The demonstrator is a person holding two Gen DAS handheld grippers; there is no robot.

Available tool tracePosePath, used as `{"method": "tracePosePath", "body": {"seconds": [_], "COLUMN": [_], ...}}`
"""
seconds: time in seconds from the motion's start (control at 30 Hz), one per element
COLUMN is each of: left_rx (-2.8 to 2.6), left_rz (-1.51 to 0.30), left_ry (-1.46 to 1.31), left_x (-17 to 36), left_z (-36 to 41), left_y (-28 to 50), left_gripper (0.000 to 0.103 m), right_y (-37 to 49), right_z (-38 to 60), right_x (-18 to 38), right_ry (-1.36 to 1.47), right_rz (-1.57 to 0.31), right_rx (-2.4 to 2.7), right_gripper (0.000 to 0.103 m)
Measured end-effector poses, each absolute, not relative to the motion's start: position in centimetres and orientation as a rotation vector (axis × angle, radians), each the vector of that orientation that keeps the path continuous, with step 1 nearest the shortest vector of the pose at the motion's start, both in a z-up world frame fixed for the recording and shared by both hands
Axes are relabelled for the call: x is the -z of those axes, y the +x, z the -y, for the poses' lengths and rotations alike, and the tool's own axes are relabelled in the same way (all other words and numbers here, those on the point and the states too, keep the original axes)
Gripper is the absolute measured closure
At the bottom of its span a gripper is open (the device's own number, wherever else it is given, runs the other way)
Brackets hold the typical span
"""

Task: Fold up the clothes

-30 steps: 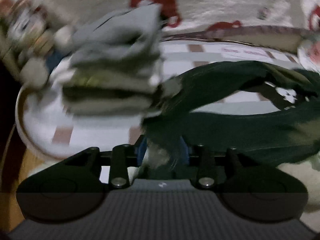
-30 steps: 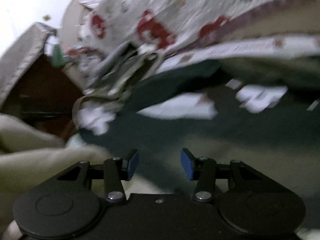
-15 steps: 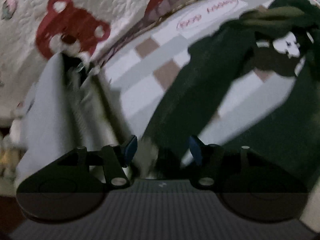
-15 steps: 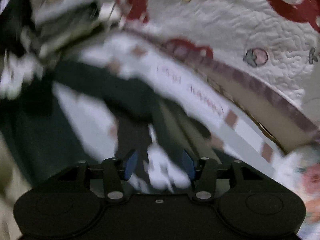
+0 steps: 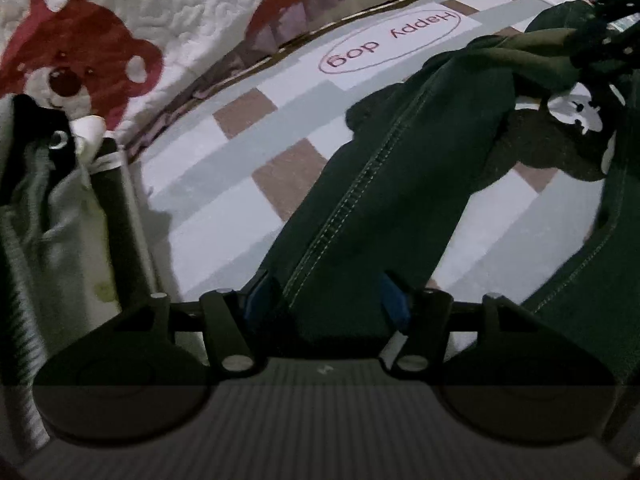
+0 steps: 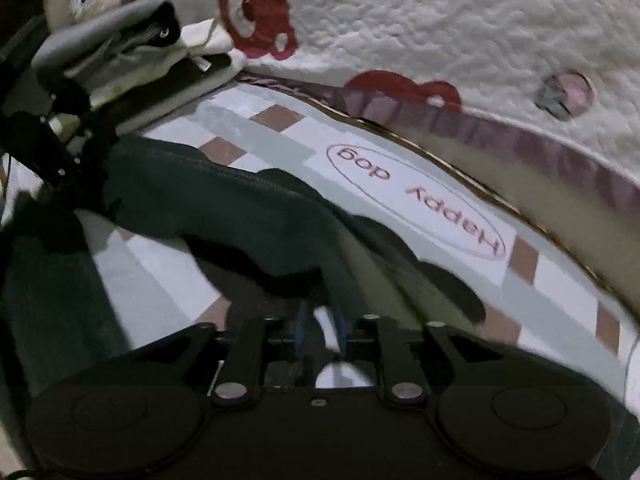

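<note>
The right tool (image 6: 320, 330) sits at six o'clock, its blue pads close together, pinching a fold of the dark green garment (image 6: 240, 208). The garment stretches toward nine o'clock across a checked mat (image 6: 420, 200) printed "Happy dog". At eleven o'clock a stack of folded clothes (image 6: 128, 52) rests beside a bear-patterned quilt (image 6: 440, 32).

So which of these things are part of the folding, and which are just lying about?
Part of the job:
- dark green garment
- left gripper
- right gripper
- stack of folded clothes

Just lying about:
- bear-print quilt
- "Happy dog" mat
</note>
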State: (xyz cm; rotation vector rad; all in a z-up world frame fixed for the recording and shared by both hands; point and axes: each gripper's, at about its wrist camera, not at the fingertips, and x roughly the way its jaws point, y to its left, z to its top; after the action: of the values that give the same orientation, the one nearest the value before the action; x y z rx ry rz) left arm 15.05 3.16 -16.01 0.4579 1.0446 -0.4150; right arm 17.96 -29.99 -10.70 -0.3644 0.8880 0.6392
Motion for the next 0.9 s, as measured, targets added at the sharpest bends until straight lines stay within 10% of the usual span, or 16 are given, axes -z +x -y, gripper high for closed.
{"method": "tracePosePath", "body": {"seconds": [0.1,0.47,0.53,0.57,0.6,0.9], "left_rx": [0.415,0.477,0.489,0.47,0.46,0.488], "left_rz": [-1.017,-1.054,-1.055,-1.063,-1.059,-1.053], "left_ry": [0.456,0.284,0.323,0.34,0.317,0.158], "left_x": [16.4,18.0,18.2,18.3,17.9,16.0], "left_z": [-3.3,-4.5,-4.2,-4.1,-4.4,-6.6], "left_y": [15.4,16.1,15.4,15.1,14.7,10.5], "left_gripper": [0.042,0.04,0.099,0.098,0.098,0.098], "right_y": [19.4,23.0,22.2,21.9,21.5,14.8], "right_z": [28.8,29.0,29.5,29.7,30.0,32.5], "right_x": [12.1,17.5,17.0,16.7,16.4,14.3], "right_ry": [-0.401,-0.411,-0.382,-0.368,-0.353,-0.341], "right_rz": [-0.869,-0.9,-0.864,-0.846,-0.828,-0.886], "right_rx": [-0.634,-0.52,-0.56,-0.58,-0.6,-0.756], "right_gripper": [0.053,0.045,0.06,0.088,0.094,0.096]}}
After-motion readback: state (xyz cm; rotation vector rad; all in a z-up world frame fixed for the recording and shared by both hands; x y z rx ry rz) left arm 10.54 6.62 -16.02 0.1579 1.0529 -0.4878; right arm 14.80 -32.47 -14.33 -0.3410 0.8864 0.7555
